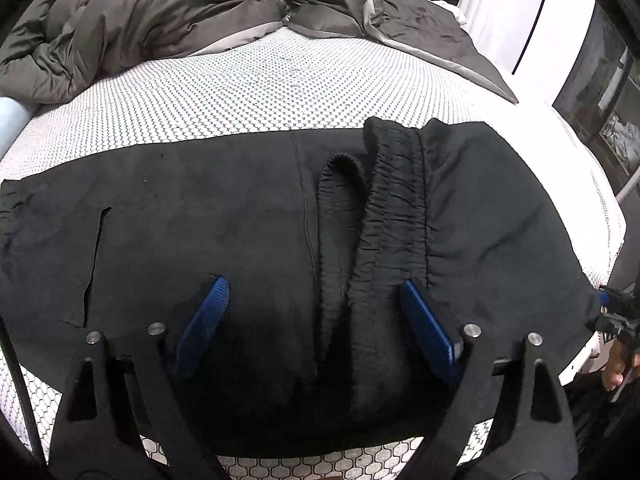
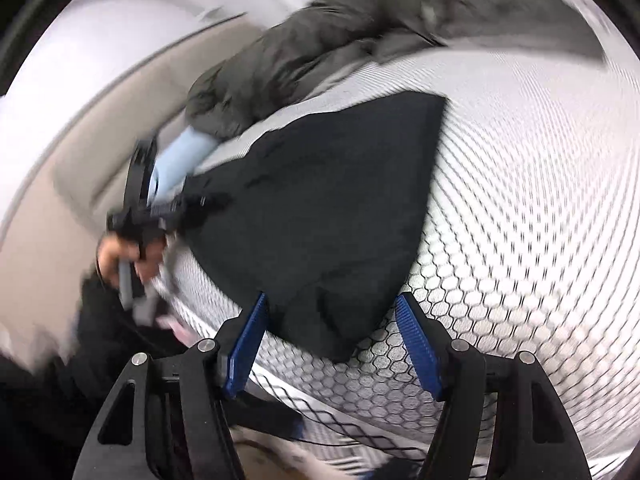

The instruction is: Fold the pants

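Note:
Black pants [image 1: 200, 232] lie flat across the near edge of the bed, folded, with the gathered elastic waistband [image 1: 392, 200] lying on top right of centre. My left gripper [image 1: 316, 292] is open just above the pants, its blue pads [image 1: 204, 320] either side of the waistband end. In the blurred right wrist view the pants [image 2: 320, 208] show as a dark folded shape. My right gripper [image 2: 332, 308] is open over their near corner, holding nothing. The left gripper [image 2: 160, 208] shows at the pants' far end.
The mattress [image 1: 240, 92] has a white hexagon-patterned cover. A rumpled grey duvet [image 1: 160, 8] lies at the far side. A light blue pillow [image 2: 180, 160] sits by the duvet. The right gripper [image 1: 616, 312] shows at the bed's right edge.

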Demonstrator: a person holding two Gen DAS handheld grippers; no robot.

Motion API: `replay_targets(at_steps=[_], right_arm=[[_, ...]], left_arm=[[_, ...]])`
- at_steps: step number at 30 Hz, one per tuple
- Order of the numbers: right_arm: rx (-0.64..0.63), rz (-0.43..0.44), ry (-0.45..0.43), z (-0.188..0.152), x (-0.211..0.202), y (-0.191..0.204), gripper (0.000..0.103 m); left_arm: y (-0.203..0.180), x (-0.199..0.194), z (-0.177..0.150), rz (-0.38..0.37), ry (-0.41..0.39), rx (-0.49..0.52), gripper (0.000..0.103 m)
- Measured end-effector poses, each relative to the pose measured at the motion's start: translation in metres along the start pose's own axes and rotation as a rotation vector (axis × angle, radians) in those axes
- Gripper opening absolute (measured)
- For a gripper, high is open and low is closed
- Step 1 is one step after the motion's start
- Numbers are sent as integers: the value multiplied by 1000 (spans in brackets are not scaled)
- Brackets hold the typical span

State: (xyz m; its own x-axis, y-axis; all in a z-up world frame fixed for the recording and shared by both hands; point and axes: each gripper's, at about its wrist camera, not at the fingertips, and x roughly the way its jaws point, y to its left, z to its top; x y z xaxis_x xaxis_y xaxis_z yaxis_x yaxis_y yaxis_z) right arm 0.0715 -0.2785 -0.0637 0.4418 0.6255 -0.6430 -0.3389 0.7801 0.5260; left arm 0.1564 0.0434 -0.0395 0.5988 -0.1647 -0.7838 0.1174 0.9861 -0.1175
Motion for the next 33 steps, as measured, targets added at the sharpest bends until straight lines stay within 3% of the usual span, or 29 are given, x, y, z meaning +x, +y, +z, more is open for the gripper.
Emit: replay_targets(at_steps=[1, 3, 5, 8, 9, 10, 12, 15, 17, 21, 22, 23, 25, 26, 29, 31, 33], right_arm=[[38, -6, -8, 0, 2, -3, 29], [60, -26, -4, -5, 3, -4, 13], [20, -50, -20, -14, -3, 5, 11], [26, -65, 5, -14, -3, 12, 14], [30, -61, -6, -13, -8, 11, 22], [44, -56, -42, -9, -14, 9, 38], [71, -38, -116, 1, -28, 4, 57], [83, -61, -159, 28, -31, -2, 57], [85, -80, -162, 48, -22, -5, 57], [60, -101, -145, 86, -1, -15, 57], [56, -105, -143, 91, 3, -19, 57], [65, -101, -142, 95, 7, -23, 57], [105, -87, -128, 100, 18, -32, 57], [121, -88, -114, 101, 22, -34, 57], [108, -113, -89, 99, 27, -34, 57], [82, -124, -95, 99, 26, -28, 57], [67, -144, -98, 99, 26, -26, 57]], left_arm=[[-1, 1, 0, 0, 0, 5, 87], [-4, 4, -1, -6, 6, 7, 87], [-6, 5, -1, 3, 9, 9, 87], [-9, 1, -1, -11, 18, 17, 87], [-11, -4, 1, -28, 8, 27, 87], [-12, -9, 3, -46, -10, 31, 87], [-13, -15, 16, -97, -46, 25, 87], [-16, -3, 47, -169, -32, -26, 86], [-16, 18, 64, -208, 23, -68, 71], [-21, 57, 83, -191, 117, -78, 53], [-19, 61, 84, -202, 125, -87, 49], [-20, 64, 84, -222, 124, -91, 35], [-17, 64, 87, -265, 108, -105, 28], [-14, 61, 89, -268, 81, -126, 12], [-7, 46, 97, -271, 3, -154, 12], [1, 38, 102, -235, -47, -169, 13], [5, 43, 101, -152, -31, -170, 18]])
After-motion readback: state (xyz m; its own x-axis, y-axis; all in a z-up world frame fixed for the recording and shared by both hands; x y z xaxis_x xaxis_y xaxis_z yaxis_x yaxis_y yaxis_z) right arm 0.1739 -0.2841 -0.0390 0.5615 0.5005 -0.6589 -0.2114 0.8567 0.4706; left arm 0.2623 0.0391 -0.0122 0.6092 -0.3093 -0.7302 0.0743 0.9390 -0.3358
